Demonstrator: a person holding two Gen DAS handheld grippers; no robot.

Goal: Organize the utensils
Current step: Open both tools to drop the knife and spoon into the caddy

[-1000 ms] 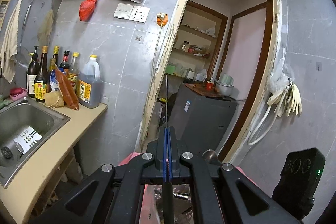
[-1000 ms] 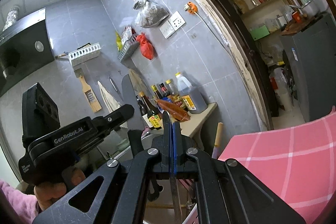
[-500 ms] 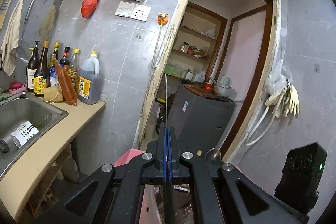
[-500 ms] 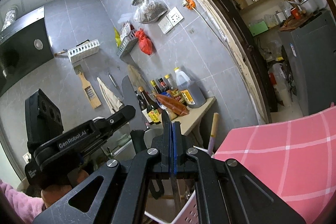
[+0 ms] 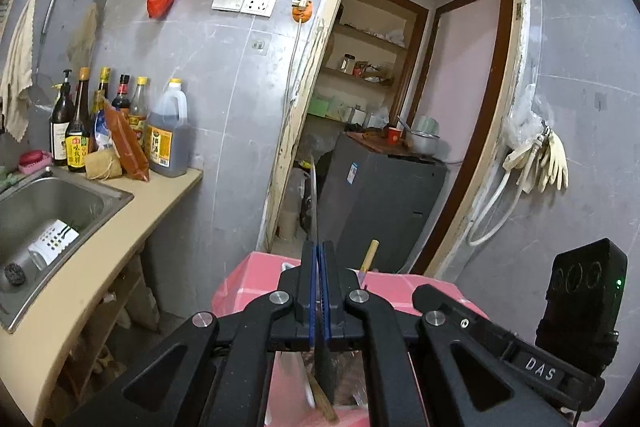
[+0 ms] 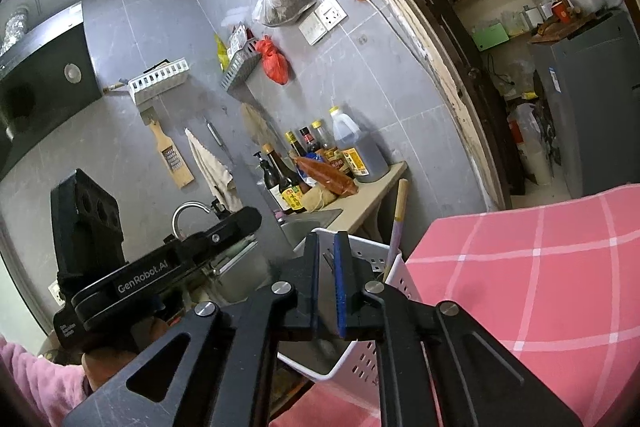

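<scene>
My left gripper [image 5: 318,251] is shut on a knife [image 5: 314,195], seen edge-on with its thin blade pointing up and away over the pink checked cloth [image 5: 256,275]. Its dark handle hangs below the jaws. My right gripper [image 6: 326,247] is slightly open and empty above a white perforated utensil basket [image 6: 368,359] on the pink cloth [image 6: 540,267]. A wooden-handled utensil [image 6: 398,215] stands in the basket; its tip also shows in the left wrist view [image 5: 370,255]. The left gripper body shows in the right wrist view [image 6: 160,275].
A steel sink [image 5: 48,203] and beige counter [image 5: 132,227] lie at left with several sauce bottles [image 5: 120,123]. An open doorway [image 5: 400,107] leads to a grey cabinet [image 5: 380,203]. Gloves [image 5: 540,159] hang on the right wall.
The right gripper's jaws have parted and the thin blade they held is no longer between them. Both grippers have come lower over the pink cloth and basket. The left still holds its knife.
</scene>
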